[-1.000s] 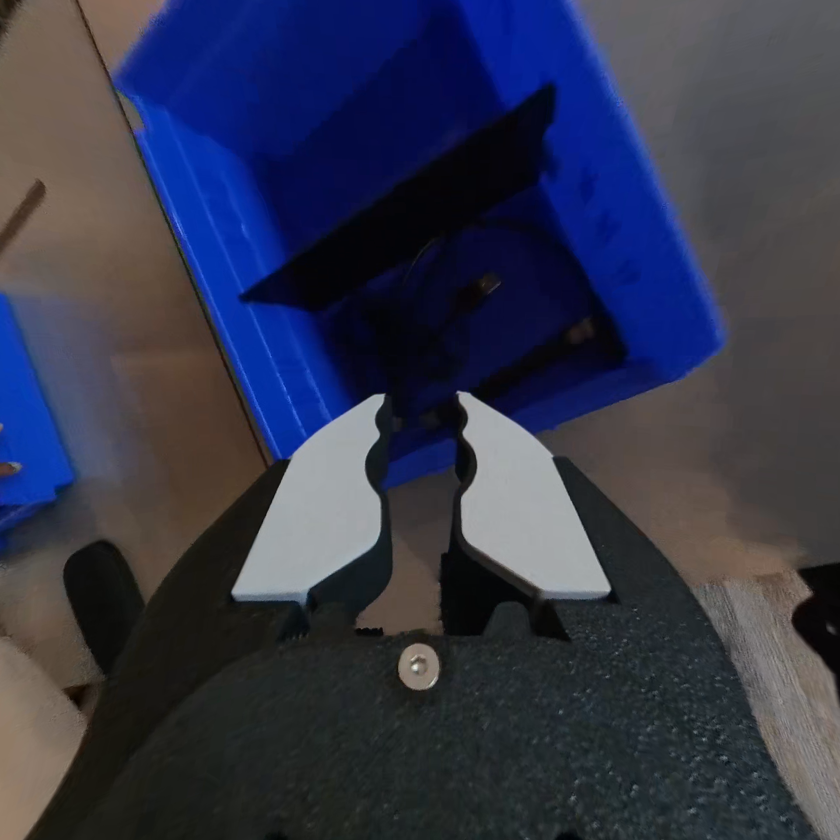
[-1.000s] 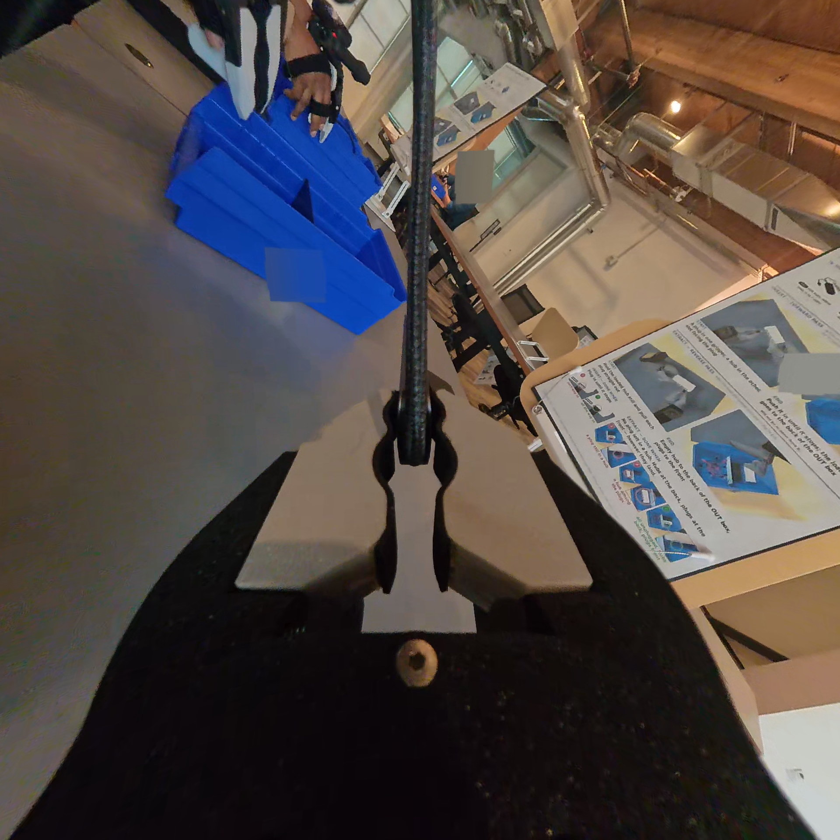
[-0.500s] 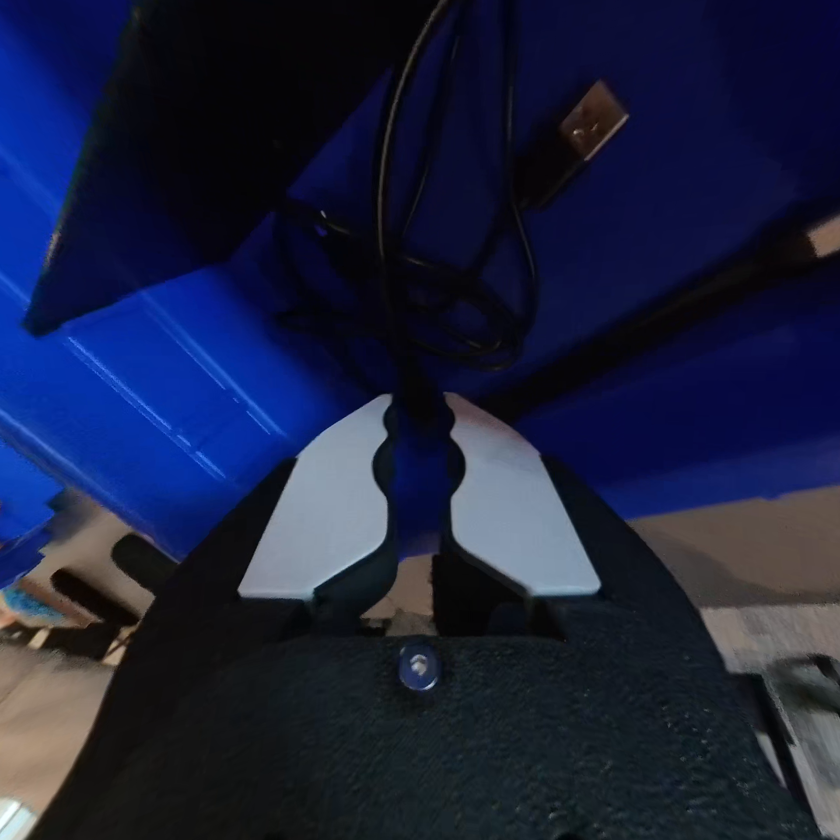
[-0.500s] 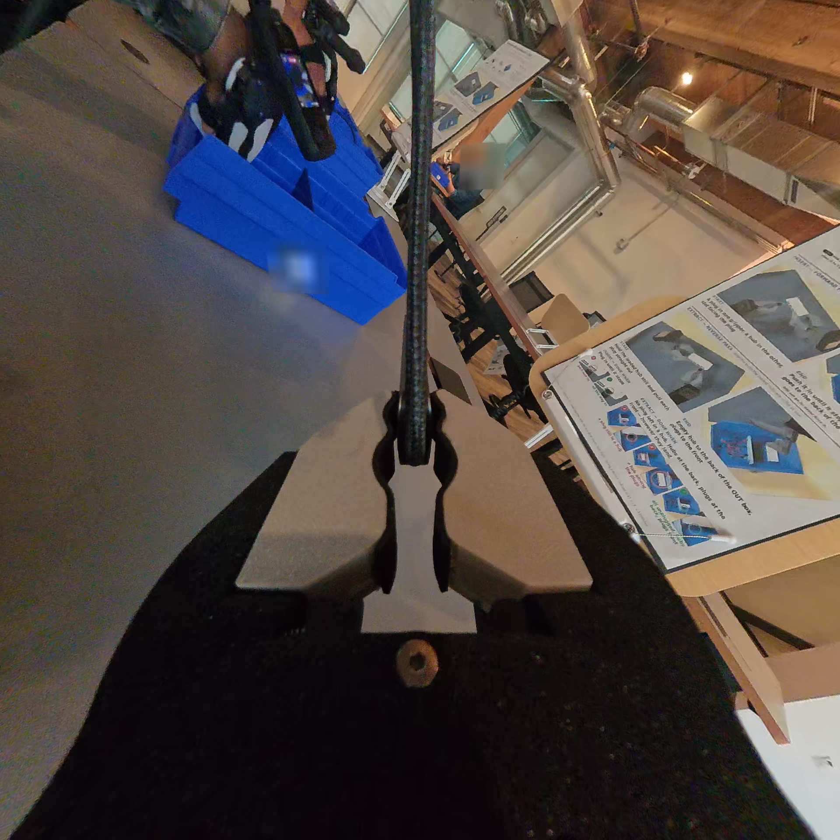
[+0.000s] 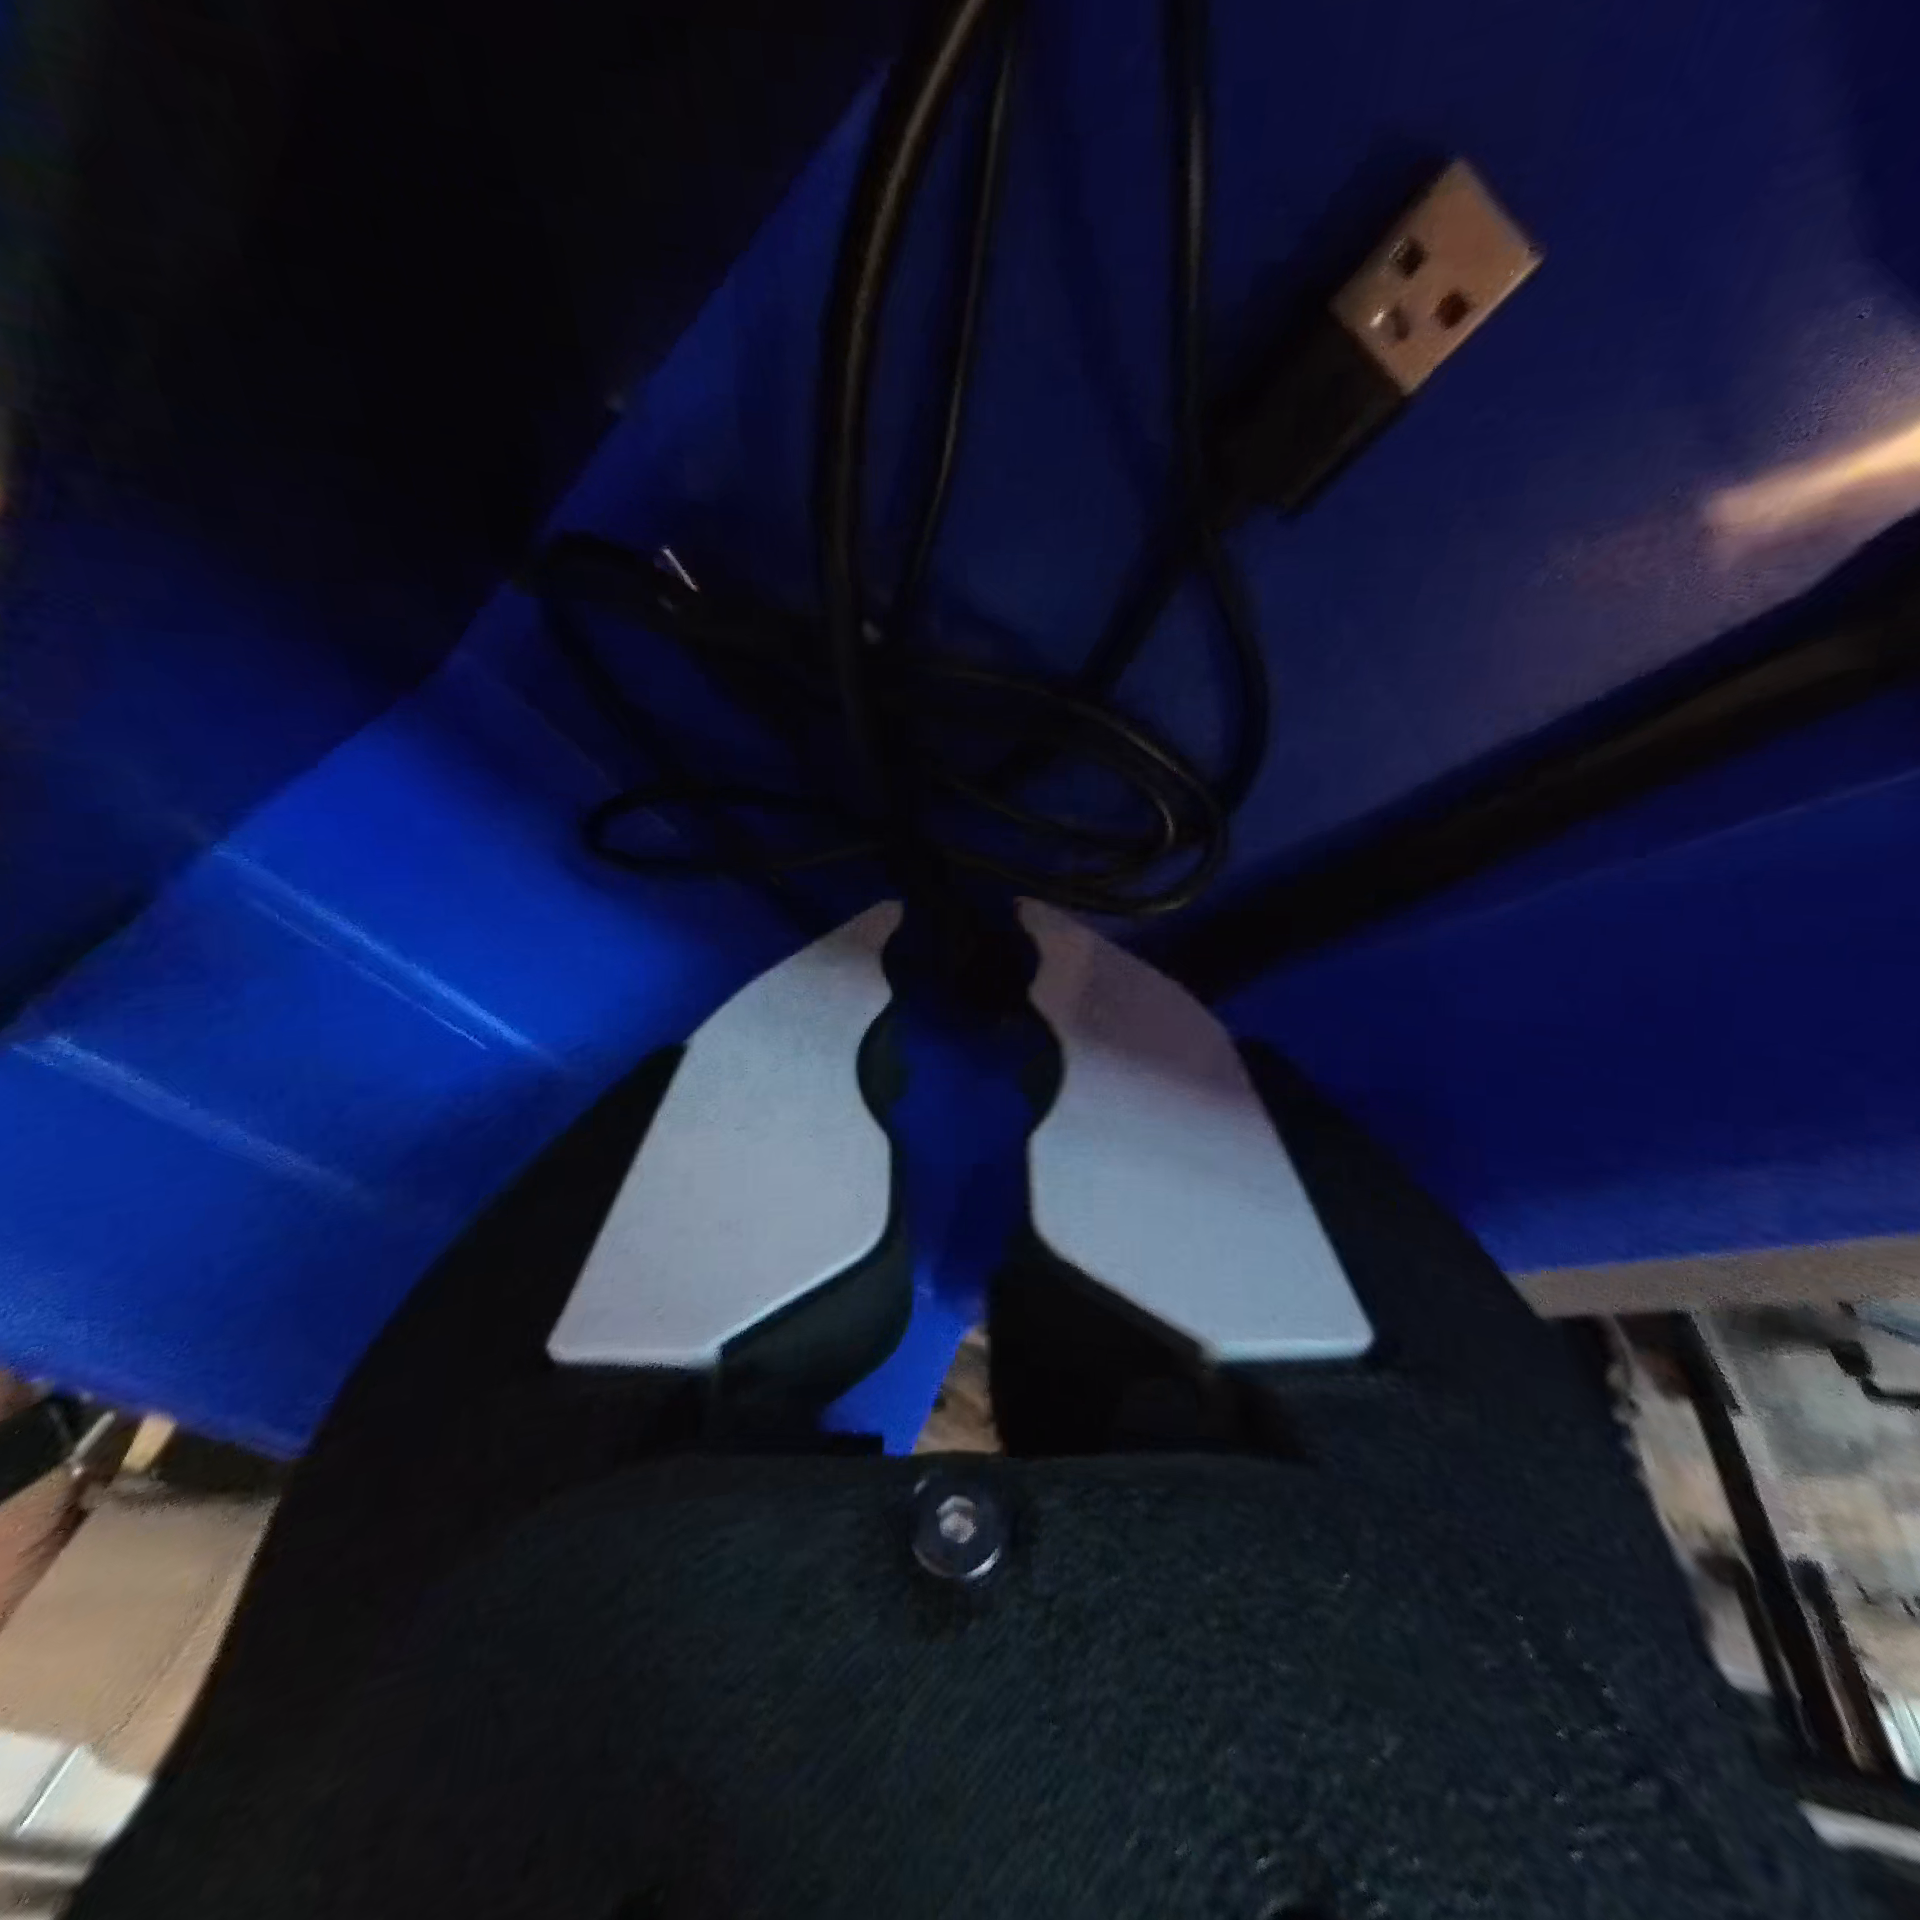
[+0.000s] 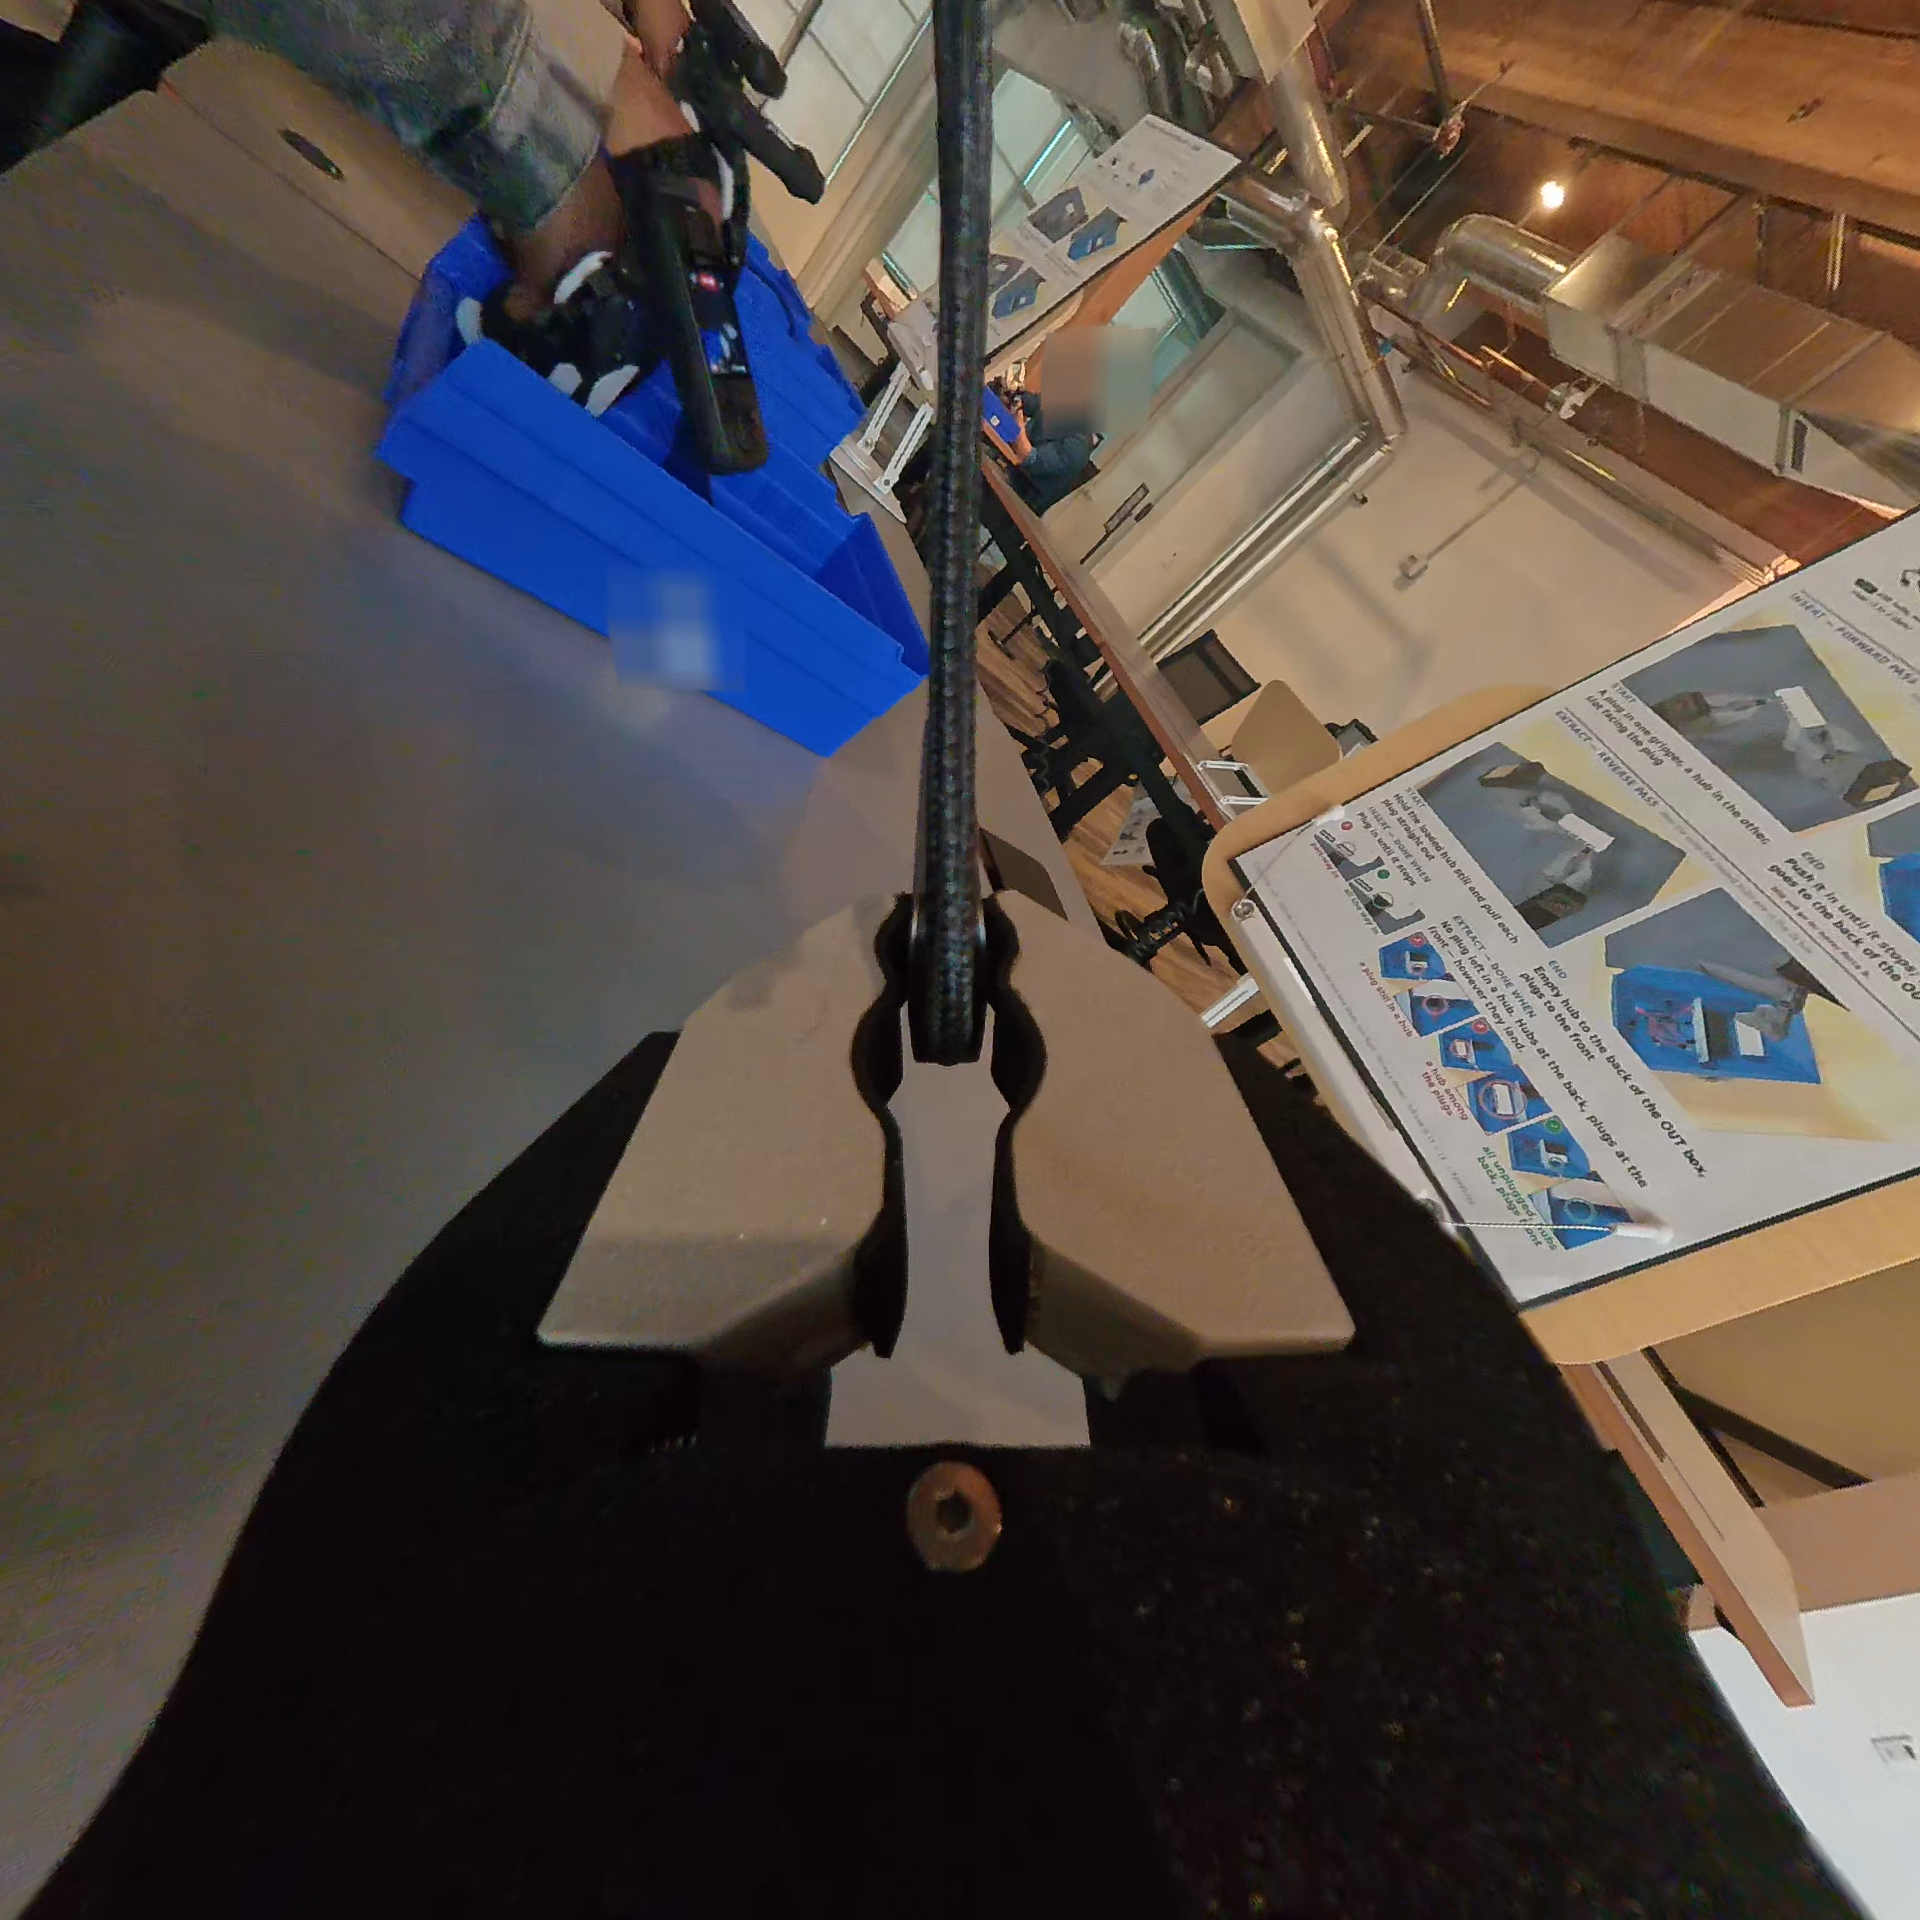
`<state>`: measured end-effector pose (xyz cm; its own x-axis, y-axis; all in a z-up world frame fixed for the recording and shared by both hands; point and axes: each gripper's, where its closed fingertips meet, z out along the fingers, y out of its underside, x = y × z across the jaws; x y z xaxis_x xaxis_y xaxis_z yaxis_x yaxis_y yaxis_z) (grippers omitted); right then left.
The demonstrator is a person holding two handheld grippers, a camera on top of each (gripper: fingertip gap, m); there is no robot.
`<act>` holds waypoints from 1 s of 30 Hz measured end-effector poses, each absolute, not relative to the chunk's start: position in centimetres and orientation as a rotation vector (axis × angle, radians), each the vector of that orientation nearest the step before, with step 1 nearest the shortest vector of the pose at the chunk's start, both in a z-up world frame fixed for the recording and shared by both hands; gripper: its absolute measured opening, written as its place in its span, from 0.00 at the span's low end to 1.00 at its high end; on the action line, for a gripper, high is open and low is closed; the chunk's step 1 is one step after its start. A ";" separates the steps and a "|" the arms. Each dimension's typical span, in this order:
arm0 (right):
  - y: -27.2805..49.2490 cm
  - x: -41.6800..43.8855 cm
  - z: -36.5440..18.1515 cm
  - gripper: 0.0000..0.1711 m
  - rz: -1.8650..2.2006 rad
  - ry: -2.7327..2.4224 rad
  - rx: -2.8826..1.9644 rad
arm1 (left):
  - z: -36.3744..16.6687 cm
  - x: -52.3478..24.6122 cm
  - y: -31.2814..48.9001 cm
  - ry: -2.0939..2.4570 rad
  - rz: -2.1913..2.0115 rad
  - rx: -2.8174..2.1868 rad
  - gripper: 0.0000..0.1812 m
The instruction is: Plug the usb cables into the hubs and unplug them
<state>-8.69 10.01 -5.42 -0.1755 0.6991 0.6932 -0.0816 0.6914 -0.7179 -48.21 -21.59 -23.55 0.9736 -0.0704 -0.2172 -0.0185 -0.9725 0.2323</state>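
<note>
USB cables (image 5: 997, 748) lie in a loose black tangle on the floor of a blue bin (image 5: 312, 1039), one metal plug (image 5: 1434, 281) resting bare on the blue plastic to the upper right of the coils. A dark flat panel fills the upper left of the left wrist view, too shadowed to tell what it is.

The surface (image 6: 260, 831) is a wide, plain grey-tan top. On its far side stand blue bins (image 6: 644, 540), side by side. Past its edge the room opens out: long rows of tables, bare silver ducts (image 6: 1340, 343) under a timber ceiling, a single lit lamp, and a person seated far off. To the right an instruction board (image 6: 1621, 997) with photographs leans at an angle on a pale wooden stand.

The left gripper (image 5: 958, 925) reaches down into the bin, its jaws drawn in with the tips at the lower edge of the tangle; whether they actually pinch a strand cannot be told. In the right wrist view the same tool (image 6: 665, 301) shows far off, held by a hand (image 6: 582, 229) in a patterned sleeve, tipped downward into the bin.

The right gripper (image 6: 951, 935) is held above the surface, pointing across it toward the bins, jaws clenched on a braided black cable (image 6: 956, 520) that runs straight up out of frame.
</note>
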 end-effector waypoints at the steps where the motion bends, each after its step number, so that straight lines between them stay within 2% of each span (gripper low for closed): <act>1: 10.0 -8.6 -5.4 0.07 0.749 -1.606 -0.515 | -23.5 -48.4 -21.6 -0.062 -0.342 2.883 0.08; 4: 10.2 -8.5 -5.2 0.07 0.764 -1.598 -0.521 | -22.8 -48.1 -21.2 -0.008 -0.315 2.953 0.07; 10: 10.1 -8.7 -5.3 0.07 0.778 -1.600 -0.525 | -17.8 -48.0 -19.5 0.254 -0.309 3.294 0.06; 17: 9.8 -8.8 -5.3 0.07 0.787 -1.602 -0.522 | -11.8 -45.7 -16.0 0.682 0.055 3.819 0.06; 26: 9.7 -8.7 -5.1 0.07 0.807 -1.589 -0.522 | -3.4 -43.0 -14.3 0.746 0.085 4.264 0.06; 30: 9.6 -8.5 -4.8 0.07 0.818 -1.580 -0.517 | 0.3 -40.3 -13.5 0.449 -0.079 4.379 0.06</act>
<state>-8.54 9.65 -4.81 -0.1783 0.7284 0.6615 -0.1199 0.6512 -0.7494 -40.31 -13.53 0.29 0.9860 0.1494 0.0737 0.1151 -0.2911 -0.9497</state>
